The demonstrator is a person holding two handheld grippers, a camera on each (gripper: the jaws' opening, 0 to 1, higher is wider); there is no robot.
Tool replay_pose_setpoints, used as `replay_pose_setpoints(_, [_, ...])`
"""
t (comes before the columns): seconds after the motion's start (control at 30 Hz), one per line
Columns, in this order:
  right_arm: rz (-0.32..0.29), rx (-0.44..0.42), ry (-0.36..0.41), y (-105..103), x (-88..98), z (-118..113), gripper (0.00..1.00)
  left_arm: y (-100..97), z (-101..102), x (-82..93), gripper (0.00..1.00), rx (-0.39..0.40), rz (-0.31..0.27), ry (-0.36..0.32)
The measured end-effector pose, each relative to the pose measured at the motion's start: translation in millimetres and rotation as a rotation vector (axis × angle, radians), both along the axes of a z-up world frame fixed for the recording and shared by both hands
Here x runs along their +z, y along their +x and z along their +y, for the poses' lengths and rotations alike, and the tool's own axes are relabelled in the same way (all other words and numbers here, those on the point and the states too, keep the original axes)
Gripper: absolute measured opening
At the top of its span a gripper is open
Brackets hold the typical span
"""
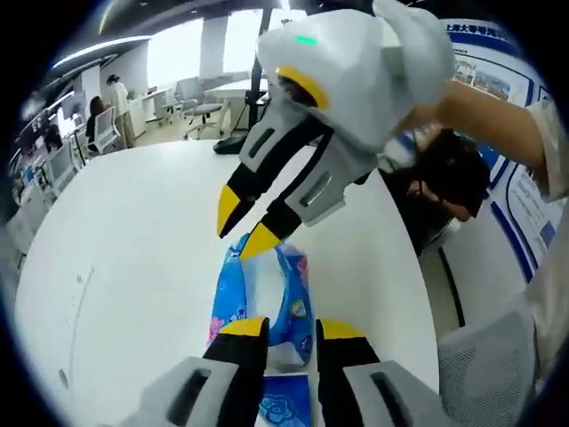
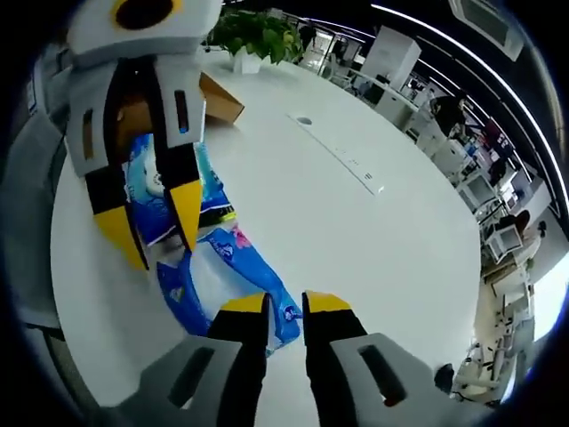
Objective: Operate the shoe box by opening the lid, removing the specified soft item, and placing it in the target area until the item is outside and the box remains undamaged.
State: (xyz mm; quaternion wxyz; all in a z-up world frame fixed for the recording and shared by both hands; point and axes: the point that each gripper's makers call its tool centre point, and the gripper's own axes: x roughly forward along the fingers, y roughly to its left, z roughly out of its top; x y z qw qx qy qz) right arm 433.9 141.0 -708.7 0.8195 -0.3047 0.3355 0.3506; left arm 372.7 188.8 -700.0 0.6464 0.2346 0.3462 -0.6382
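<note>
Blue soft pack (image 1: 267, 298) stretches lengthwise between 2 claws, left (image 1: 292, 331) and right (image 2: 284, 305), each pinching an end.

Right gripper (image 2: 284, 307) jaws nearly together, nipping the near end of a blue printed soft pack (image 2: 222, 271) lying on the white table (image 2: 356, 240). Ahead-left of the jaws, left gripper (image 2: 156, 231) points down at the pack's far end (contact unclear). Brown shoe box (image 2: 218, 102) farther ahead, potted plant (image 2: 253, 36) beyond.
</note>
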Motion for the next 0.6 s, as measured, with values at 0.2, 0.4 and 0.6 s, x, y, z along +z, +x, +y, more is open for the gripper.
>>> replay_pose_setpoints(0.2, [0.009, -0.002, 0.012, -10.3, 13.3, 6.5, 0.24, 2.0, 11.8, 15.5, 0.25, 0.033, -0.021, -0.020])
replay_pose_setpoints(0.4, [0.012, 0.005, 0.016, -18.9, 25.3, 13.6, 0.30, 1.4, 31.4, 32.9, 0.30, 0.070, -0.039, -0.046])
replay_pose_setpoints(0.6, [0.000, 0.011, 0.030, -27.8, 42.9, 24.2, 0.35, 2.1, 56.7, 44.6, 0.35, 0.134, -0.047, -0.069])
